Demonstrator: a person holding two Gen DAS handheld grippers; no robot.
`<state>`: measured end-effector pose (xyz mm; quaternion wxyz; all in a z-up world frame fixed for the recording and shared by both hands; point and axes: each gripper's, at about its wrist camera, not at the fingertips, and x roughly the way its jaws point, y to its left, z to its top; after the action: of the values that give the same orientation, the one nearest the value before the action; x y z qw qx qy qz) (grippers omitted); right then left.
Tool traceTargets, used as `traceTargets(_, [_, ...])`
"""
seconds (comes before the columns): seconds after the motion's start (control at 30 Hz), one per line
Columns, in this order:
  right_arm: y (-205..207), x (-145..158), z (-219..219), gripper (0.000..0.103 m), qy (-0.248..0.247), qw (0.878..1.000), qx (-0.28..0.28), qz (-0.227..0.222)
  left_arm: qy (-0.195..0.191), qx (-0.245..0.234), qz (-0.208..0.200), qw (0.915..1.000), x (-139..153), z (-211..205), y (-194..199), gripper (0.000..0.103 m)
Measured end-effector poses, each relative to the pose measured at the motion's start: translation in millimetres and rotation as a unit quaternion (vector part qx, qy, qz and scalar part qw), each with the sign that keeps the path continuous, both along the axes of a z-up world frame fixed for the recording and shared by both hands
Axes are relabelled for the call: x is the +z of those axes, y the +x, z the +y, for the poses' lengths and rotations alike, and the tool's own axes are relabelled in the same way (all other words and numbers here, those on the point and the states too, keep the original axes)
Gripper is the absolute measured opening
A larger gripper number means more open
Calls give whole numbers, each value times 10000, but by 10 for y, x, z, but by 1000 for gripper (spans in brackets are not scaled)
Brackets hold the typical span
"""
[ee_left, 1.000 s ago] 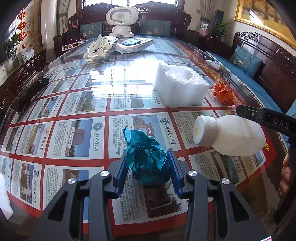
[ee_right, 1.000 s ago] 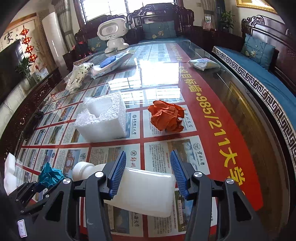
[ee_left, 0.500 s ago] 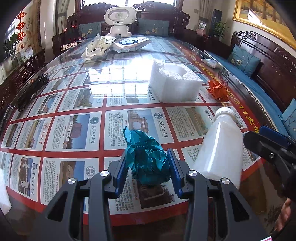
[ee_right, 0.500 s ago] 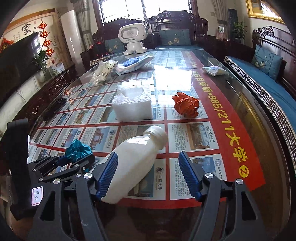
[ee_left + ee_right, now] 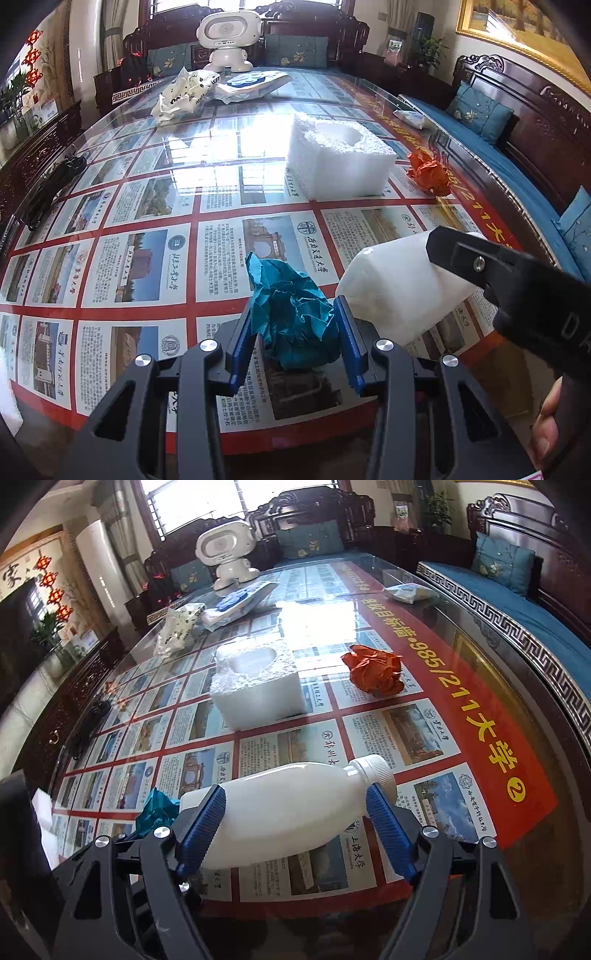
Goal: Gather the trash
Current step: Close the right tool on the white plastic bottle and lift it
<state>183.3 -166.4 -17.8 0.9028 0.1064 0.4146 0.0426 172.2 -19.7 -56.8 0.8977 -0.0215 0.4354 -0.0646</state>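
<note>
Bottle [image 5: 291, 812] lies crosswise between our right claw's [image 5: 295, 827] jaws, which have just been opening, cap rightward, while our left claw [image 5: 295, 343] grips the blue paper wad [image 5: 291, 314]

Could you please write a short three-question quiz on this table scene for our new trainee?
1. True or false: the left gripper is shut on the teal paper ball.
2. Which item lies between the open right gripper's fingers? A) orange paper ball B) white bottle C) foam block
3. Fill in: the orange paper ball lies on the table to the ___ of the foam block in the right wrist view.

Key
1. True; its pads press the paper.
2. B, the white bottle; the jaws have just been opening, and the bottle lies crosswise between them.
3. right
</note>
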Motion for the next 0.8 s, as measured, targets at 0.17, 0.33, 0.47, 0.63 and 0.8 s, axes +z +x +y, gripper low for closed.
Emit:
traceTargets(0.17, [98, -30, 1, 82, -117, 9991, -350, 205, -22, -42, 17, 10000, -5, -3, -2, 42])
traceTargets(0.33, [125, -63, -11, 83, -149, 9986, -446, 231, -91, -48, 39, 9999, -6, 28, -12, 42])
traceTargets(0.47, [81, -42, 9, 84, -297, 9986, -416, 150, -89, -57, -11, 9999, 30, 42, -45, 42])
traceTargets(0.63, [-7, -25, 154, 84, -483, 9985, 229, -93, -83, -100, -21, 9999, 47, 76, -121, 42])
traceTargets(0.8, [-80, 6, 201, 83, -657, 9948, 773, -76, -67, -96, 25, 9999, 39, 134, -188, 42])
